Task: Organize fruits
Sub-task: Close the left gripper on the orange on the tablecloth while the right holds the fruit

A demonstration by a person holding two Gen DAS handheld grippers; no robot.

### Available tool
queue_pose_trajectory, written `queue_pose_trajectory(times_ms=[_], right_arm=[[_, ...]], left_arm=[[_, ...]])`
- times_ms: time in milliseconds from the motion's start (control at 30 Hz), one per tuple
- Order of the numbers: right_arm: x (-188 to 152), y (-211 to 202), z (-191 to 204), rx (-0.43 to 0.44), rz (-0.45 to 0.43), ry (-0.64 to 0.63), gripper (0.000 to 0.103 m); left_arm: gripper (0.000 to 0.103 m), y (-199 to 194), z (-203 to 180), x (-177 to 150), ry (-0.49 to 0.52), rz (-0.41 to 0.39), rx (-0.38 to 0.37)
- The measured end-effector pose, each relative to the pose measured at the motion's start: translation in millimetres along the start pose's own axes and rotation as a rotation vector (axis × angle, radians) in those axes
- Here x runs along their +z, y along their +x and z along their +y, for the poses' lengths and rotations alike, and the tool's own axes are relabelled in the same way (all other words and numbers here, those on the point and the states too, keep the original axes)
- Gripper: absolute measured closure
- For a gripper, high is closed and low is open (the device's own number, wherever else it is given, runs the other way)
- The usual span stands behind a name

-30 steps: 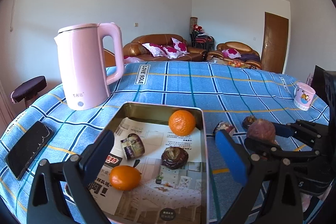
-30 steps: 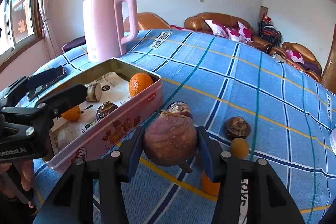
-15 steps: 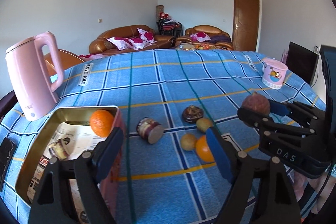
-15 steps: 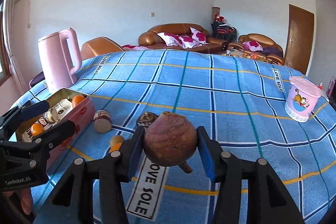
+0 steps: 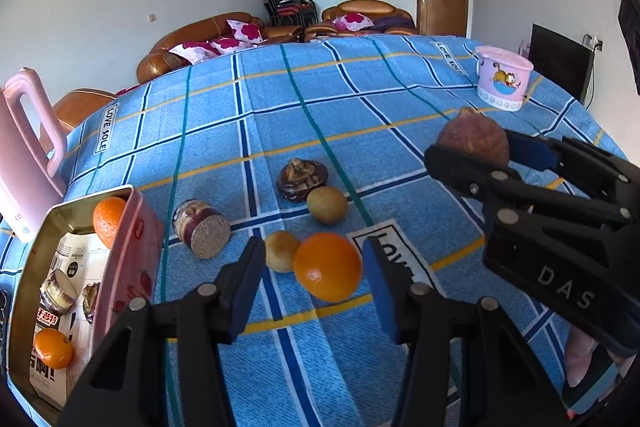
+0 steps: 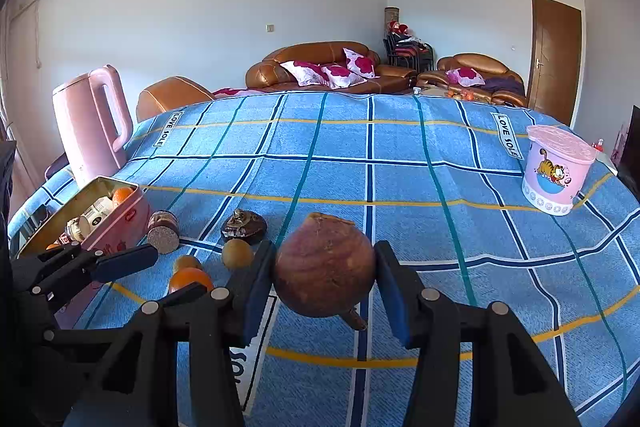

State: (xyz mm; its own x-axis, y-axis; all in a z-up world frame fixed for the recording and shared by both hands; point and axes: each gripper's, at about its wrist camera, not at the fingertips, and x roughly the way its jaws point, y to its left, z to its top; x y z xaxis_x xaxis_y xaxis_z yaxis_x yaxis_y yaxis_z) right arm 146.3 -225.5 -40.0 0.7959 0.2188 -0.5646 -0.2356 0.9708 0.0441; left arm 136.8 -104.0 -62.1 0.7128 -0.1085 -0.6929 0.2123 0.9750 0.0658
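My right gripper is shut on a round purple-brown fruit, held above the blue checked cloth; it also shows in the left wrist view. My left gripper is open, its pads on either side of an orange on the cloth without touching it. Beside the orange lie a small yellow-brown fruit, a round greenish-brown fruit, a dark mangosteen and a cut purple piece. A pink tin at the left holds two oranges and other pieces.
A pink kettle stands at the far left behind the tin. A pink lidded cup stands at the far right. A dark phone lies at the left table edge. Sofas stand beyond the table.
My left gripper has swung right, away from the tin, and come down around the orange. My right gripper has turned right with the purple-brown fruit still in it.
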Motion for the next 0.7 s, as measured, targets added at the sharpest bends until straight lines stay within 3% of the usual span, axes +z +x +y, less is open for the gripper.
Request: queue_pose_trajectory(times_ms=[33,67,700], right_arm=[[0.1,0.5,0.0,0.002,0.001,-0.001,0.051],[0.3,0.9,0.1,0.004,0.003,0.0,0.051],[-0.4,-11.5,-1.5,0.077,-0.054,0.005,0.051]], left_arm=[[0.066,0.5,-0.5,0.0,0.002,0.004,-0.017],[0.067,0.4,-1.2,-0.4,0.004,0.003,-0.018],[0.068,-25.6,11.9,-1.7,-0.062,-0.141,0.02]])
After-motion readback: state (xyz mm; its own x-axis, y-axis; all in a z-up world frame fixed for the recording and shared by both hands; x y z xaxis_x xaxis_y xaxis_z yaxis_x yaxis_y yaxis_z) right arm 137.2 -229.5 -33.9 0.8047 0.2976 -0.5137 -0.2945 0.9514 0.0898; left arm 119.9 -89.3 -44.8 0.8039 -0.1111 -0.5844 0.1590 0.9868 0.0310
